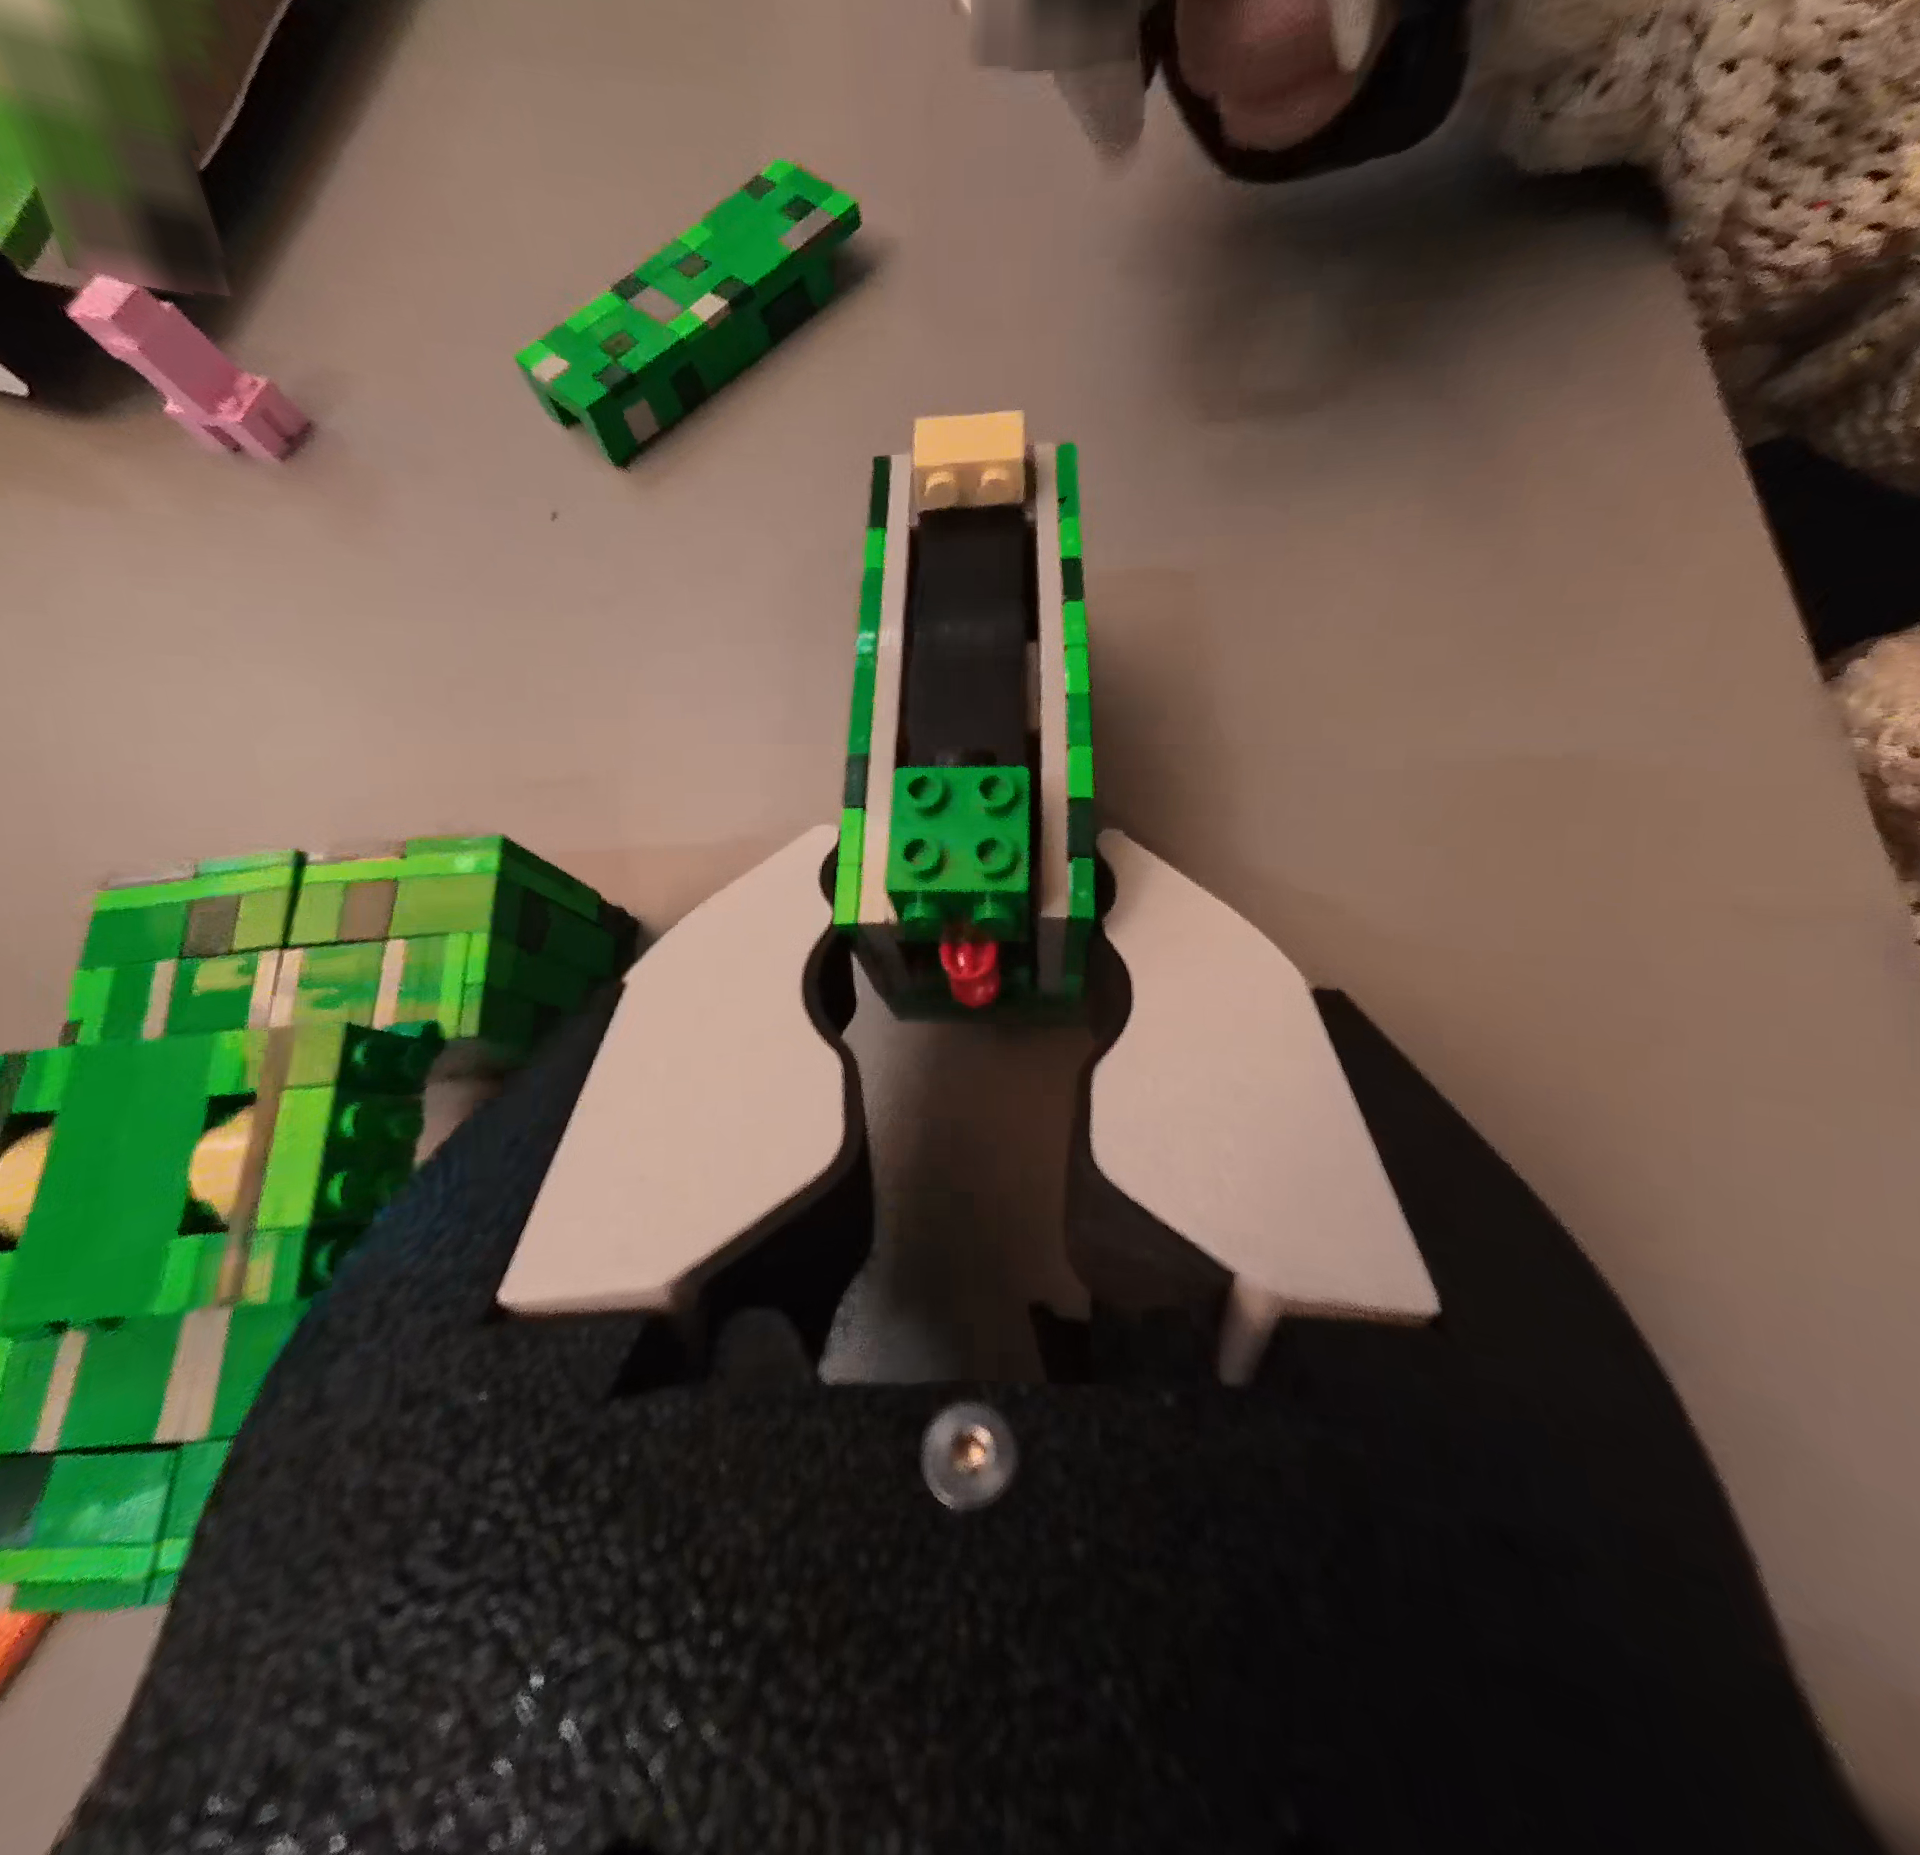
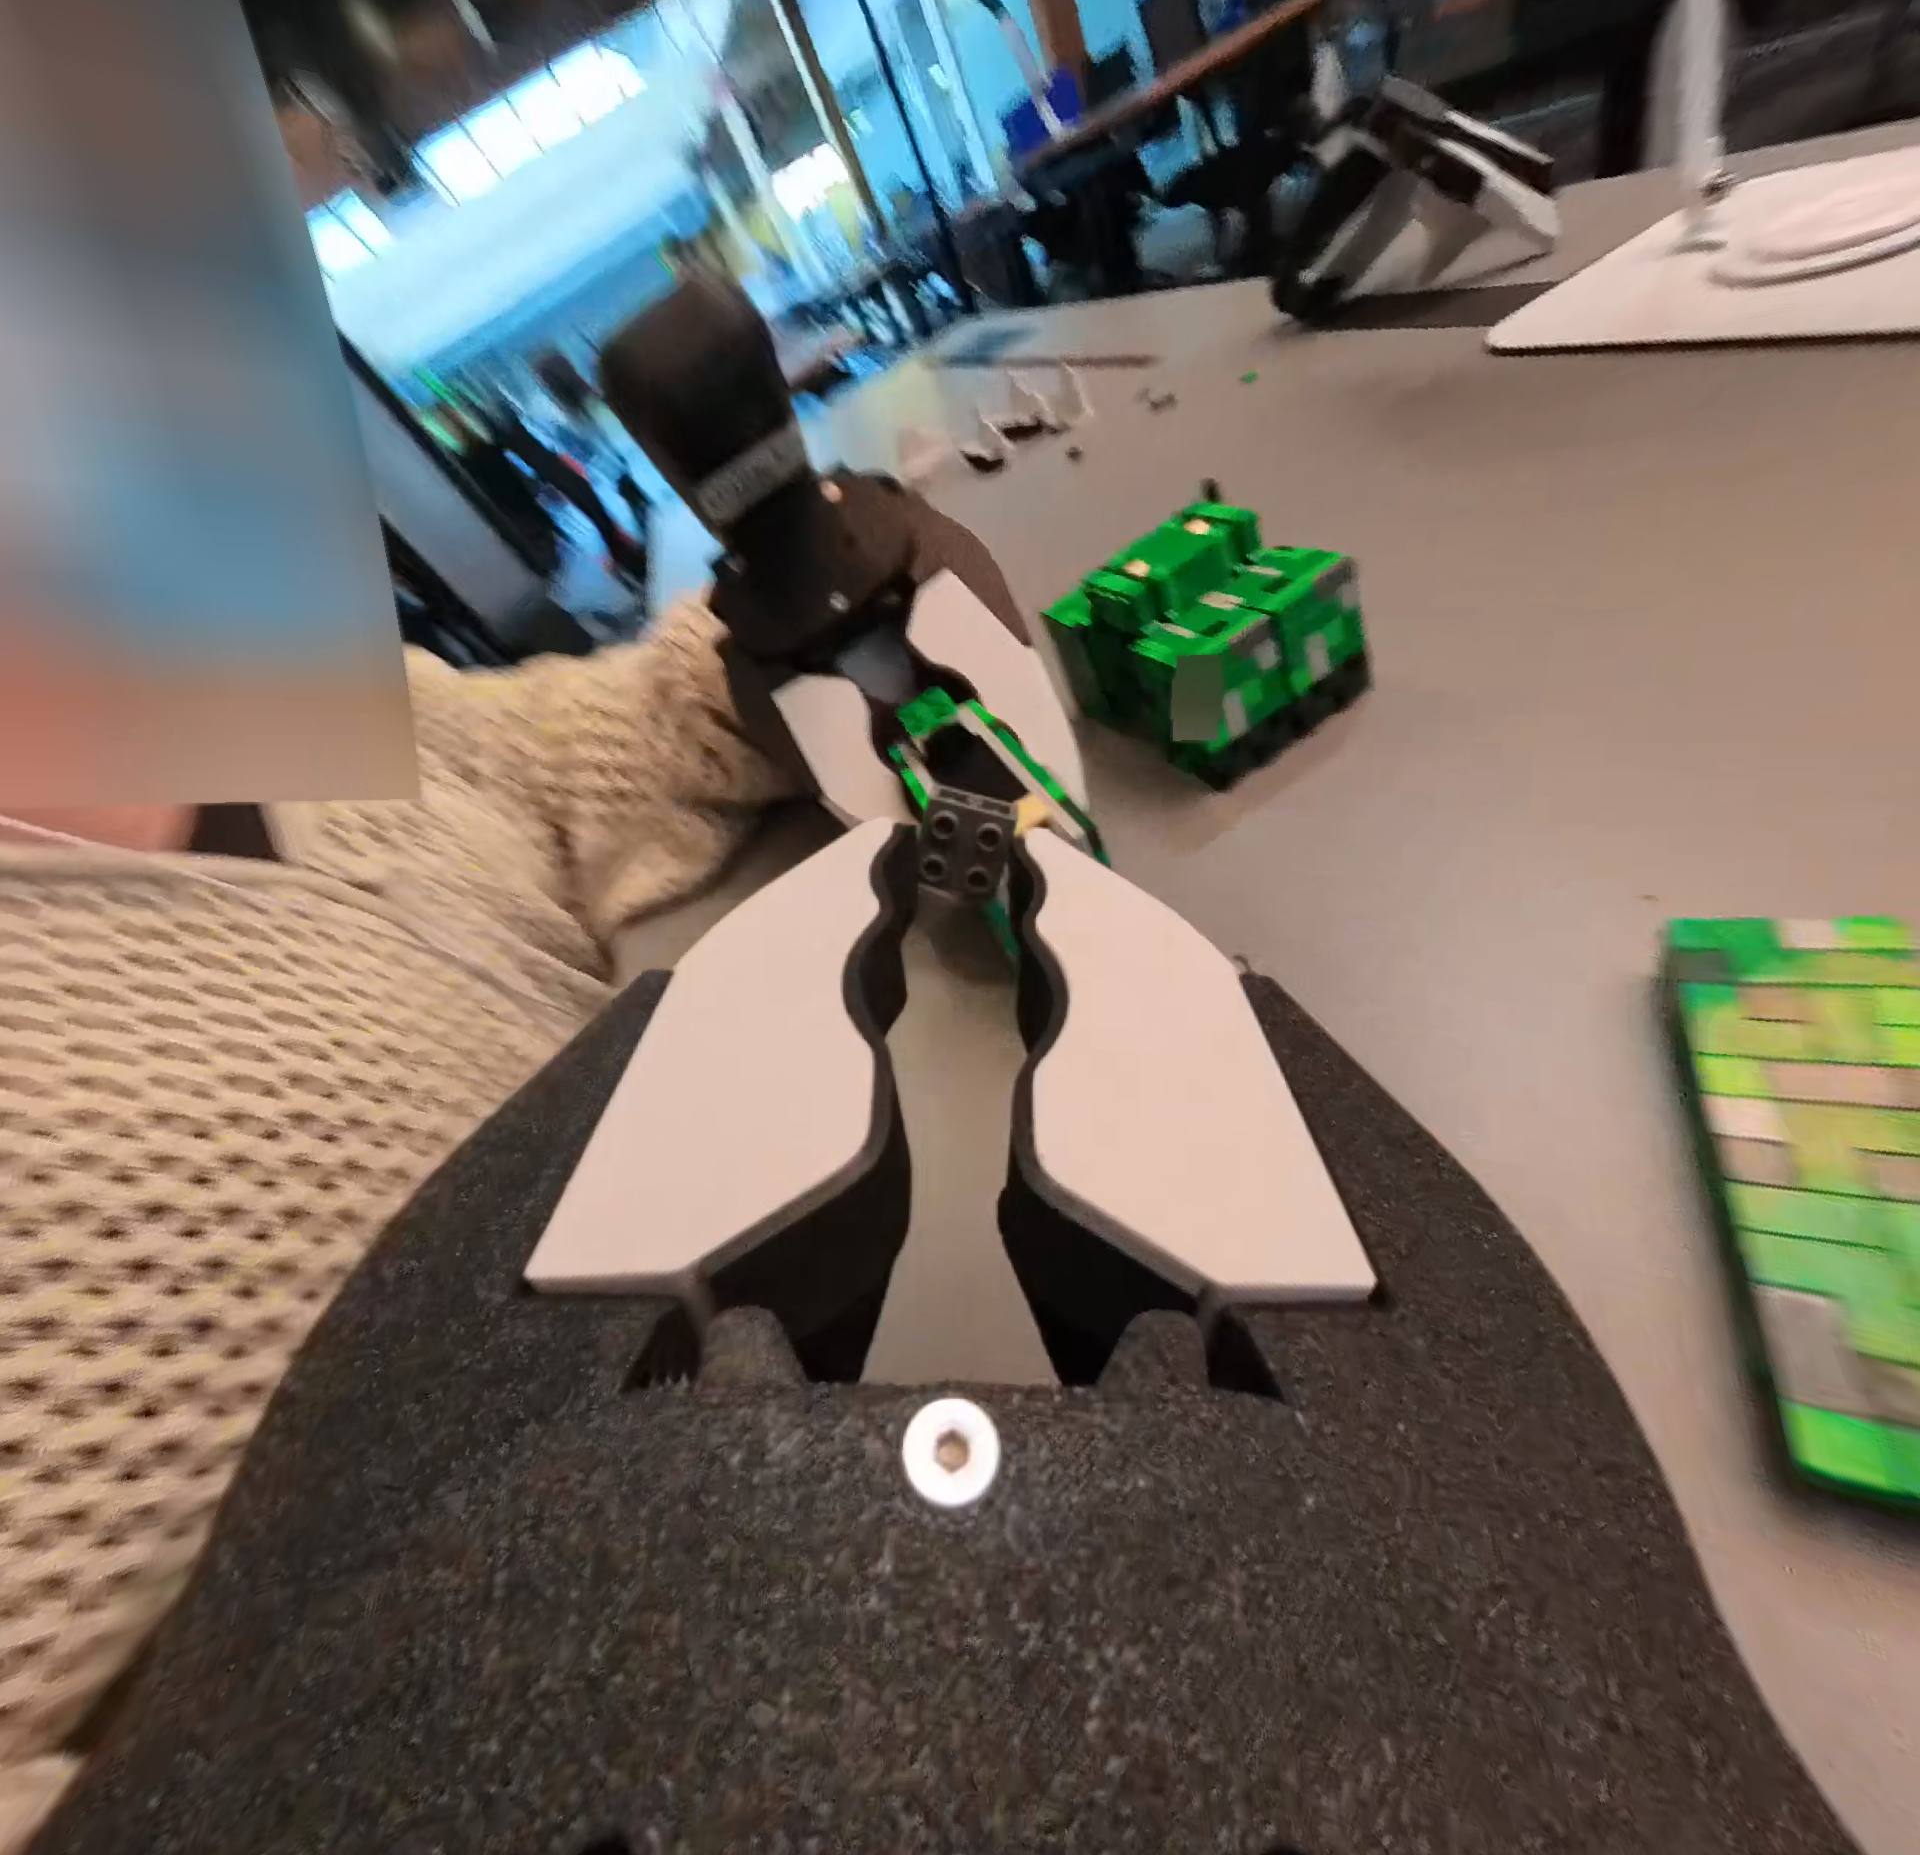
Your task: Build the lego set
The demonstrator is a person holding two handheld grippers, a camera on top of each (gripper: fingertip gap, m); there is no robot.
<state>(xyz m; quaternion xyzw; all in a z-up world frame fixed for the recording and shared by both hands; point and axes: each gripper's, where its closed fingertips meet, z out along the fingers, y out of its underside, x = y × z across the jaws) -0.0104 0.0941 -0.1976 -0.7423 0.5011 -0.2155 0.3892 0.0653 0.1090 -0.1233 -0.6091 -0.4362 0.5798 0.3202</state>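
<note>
Long green Lego channel piece (image 1: 971, 704), hollow, black inside, tan brick at far end, green two-by-two brick and red stud at near end; pinched at its near end in left claw (image 1: 971, 932), above the counter (image 1: 1403, 766) near its right edge. Dark grey two-by-two brick (image 2: 961, 855) pinched in right claw (image 2: 961, 870), close to the channel's open end. Likely light and rigid, yet thin side walls may pop apart; best gripped across bricked ends. Blocky green body (image 2: 1216, 642) mid-counter; second green limb (image 1: 691, 309) farther back; pink piece (image 1: 187, 366) far left.
</note>
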